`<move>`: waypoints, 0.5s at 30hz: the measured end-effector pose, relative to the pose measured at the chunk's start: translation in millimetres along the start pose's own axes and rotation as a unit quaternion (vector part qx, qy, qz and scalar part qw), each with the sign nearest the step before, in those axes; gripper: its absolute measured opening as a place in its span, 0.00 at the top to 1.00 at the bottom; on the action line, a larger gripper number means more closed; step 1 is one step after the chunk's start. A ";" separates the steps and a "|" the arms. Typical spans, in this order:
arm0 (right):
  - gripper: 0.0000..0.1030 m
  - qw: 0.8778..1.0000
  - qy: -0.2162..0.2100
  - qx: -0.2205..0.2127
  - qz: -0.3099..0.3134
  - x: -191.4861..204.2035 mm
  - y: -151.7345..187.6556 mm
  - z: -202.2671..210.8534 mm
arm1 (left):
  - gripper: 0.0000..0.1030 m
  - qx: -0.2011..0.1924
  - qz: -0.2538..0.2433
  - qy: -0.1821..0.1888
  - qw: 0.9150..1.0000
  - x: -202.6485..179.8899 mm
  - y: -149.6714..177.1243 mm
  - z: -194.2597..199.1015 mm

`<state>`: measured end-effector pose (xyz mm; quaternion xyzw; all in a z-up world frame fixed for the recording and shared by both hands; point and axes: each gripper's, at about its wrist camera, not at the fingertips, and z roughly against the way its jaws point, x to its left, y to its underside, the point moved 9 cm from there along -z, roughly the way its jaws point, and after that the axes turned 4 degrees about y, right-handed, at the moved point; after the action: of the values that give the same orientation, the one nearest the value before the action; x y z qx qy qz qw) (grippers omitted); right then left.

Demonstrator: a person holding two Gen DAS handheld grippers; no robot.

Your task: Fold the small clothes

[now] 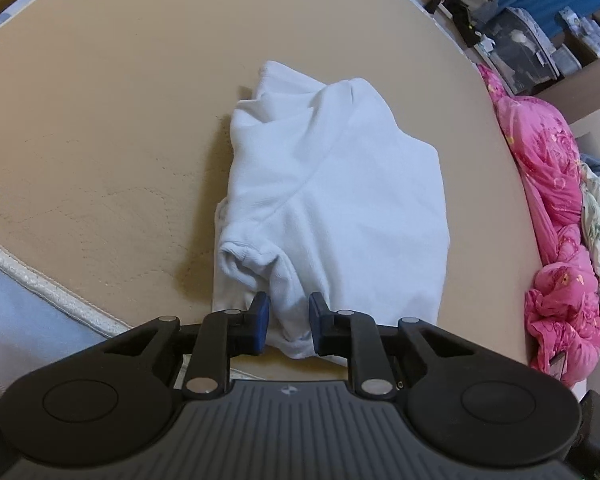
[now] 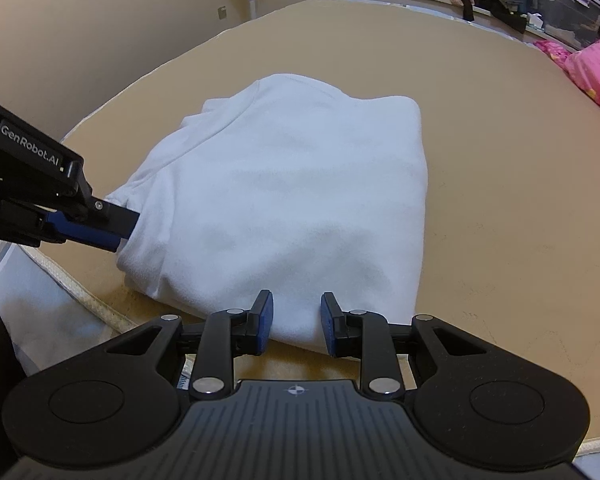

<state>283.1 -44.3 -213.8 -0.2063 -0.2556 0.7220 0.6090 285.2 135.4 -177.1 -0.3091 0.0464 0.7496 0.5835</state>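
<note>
The left gripper (image 1: 286, 322) stands spread around the near edge of the folded white garment (image 1: 332, 200) on the tan mattress (image 1: 100, 120). The right gripper (image 2: 296, 322) is likewise spread around the near hem. Far right, a clear storage bin (image 2: 568, 4) holds bundled items.

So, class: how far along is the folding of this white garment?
Done: the white cotton garment lies folded into a compact block on the tan mattress. In hand: both grippers' jaws straddle its near edge, not closed. Left: any final fold and setting aside.
</note>
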 end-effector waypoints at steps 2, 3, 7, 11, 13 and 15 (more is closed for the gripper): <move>0.73 1.000 0.001 0.002 0.001 0.8 0.4 -2.5 | 0.77 0.009 -0.004 -0.004 1.000 1.5 0.9 -6.1; 0.73 1.000 0.002 0.003 0.001 1.2 0.3 -3.5 | 0.77 0.018 -0.002 -0.004 1.000 3.4 1.7 -11.5; 0.73 1.000 0.001 0.005 0.004 3.1 0.6 -3.9 | 0.97 0.022 -0.003 0.005 1.000 5.2 1.4 -15.1; 0.73 1.000 0.010 -0.015 0.008 0.7 -3.9 1.1 | 0.97 -0.012 -0.010 -0.003 1.000 21.3 -9.0 12.7; 0.73 1.000 0.013 -0.019 0.008 -1.5 -5.1 -1.8 | 0.97 0.004 -0.006 -0.019 1.000 38.3 -7.4 6.0; 0.73 1.000 0.018 0.003 0.011 -3.1 -0.6 -12.9 | 0.97 0.016 -0.012 -0.021 1.000 41.7 -2.9 -2.7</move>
<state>292.0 -45.7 -223.7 -0.2201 -0.2405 0.7253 0.6063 283.6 170.5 -200.1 -0.2847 0.0426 0.7477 0.5983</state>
